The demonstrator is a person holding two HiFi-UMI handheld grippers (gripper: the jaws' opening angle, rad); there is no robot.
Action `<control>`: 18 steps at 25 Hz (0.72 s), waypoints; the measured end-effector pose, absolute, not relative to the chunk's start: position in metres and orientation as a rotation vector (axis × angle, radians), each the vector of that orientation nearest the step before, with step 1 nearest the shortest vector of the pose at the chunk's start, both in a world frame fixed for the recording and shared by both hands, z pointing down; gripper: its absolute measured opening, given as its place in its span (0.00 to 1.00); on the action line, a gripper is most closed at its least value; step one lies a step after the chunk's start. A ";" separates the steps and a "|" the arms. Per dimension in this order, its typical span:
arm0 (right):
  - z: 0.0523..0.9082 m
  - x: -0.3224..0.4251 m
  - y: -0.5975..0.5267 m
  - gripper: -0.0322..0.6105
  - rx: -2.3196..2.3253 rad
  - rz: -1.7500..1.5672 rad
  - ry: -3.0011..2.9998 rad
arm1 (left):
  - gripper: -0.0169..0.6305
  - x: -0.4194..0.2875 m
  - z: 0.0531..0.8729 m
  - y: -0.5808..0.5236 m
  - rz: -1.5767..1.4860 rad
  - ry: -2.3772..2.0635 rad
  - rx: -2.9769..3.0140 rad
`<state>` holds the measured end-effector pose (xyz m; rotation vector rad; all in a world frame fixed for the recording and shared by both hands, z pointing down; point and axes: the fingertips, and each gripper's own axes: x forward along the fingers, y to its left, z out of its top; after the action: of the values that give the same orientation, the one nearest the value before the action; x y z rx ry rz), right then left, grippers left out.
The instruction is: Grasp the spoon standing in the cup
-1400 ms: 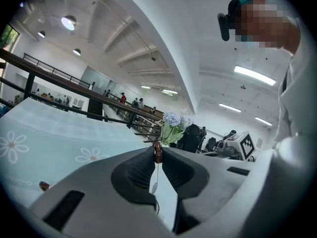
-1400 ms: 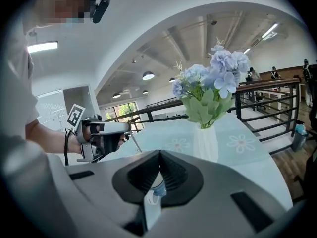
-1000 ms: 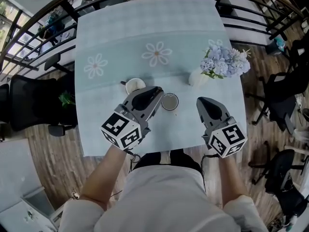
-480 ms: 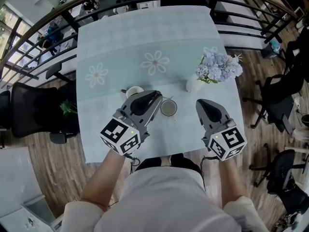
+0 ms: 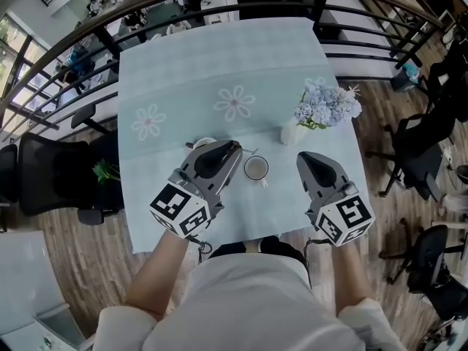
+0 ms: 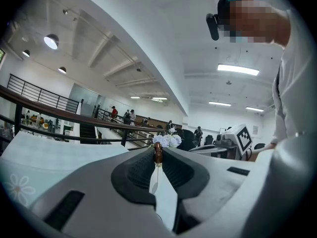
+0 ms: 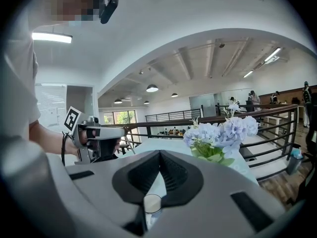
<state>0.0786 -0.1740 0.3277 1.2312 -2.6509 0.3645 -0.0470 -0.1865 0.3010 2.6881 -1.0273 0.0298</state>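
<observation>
My left gripper [image 5: 235,147] is shut on a thin spoon [image 6: 158,155]. The spoon's brown handle end is pinched between the pads, and its pale bowl hangs below in the gap between the jaws. Just right of that gripper's tips, a small round cup [image 5: 256,168] stands on the pale blue tablecloth [image 5: 183,64] with nothing sticking out of it. In the right gripper view the same cup [image 7: 152,203] shows low between the jaws. My right gripper [image 5: 300,156] hovers right of the cup. Its jaws are shut with nothing held.
A white vase of blue flowers [image 5: 325,107] stands at the table's right edge, beyond the right gripper. A white cup [image 5: 204,143] is mostly hidden behind the left gripper. Black railings and office chairs [image 5: 51,174] surround the table.
The head view has shifted, so the table sits lower in frame. My left gripper has drawn slightly away from the cup and now covers more of the white cup. The right gripper holds its place.
</observation>
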 end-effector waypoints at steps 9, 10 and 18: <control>0.325 0.077 -0.167 0.08 1.252 0.355 -2.651 | 0.12 -0.051 0.302 -0.181 0.017 -1.019 2.687; 0.325 0.077 -0.166 0.08 1.252 0.356 -2.650 | 0.12 -0.050 0.302 -0.181 0.018 -1.016 2.687; 0.327 0.079 -0.164 0.08 1.260 0.367 -2.651 | 0.12 -0.044 0.302 -0.179 0.028 -1.003 2.693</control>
<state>0.0794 -0.1636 0.3269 1.2602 -2.6510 0.3666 -0.0441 -0.1785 0.3025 2.6928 -1.0028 0.0276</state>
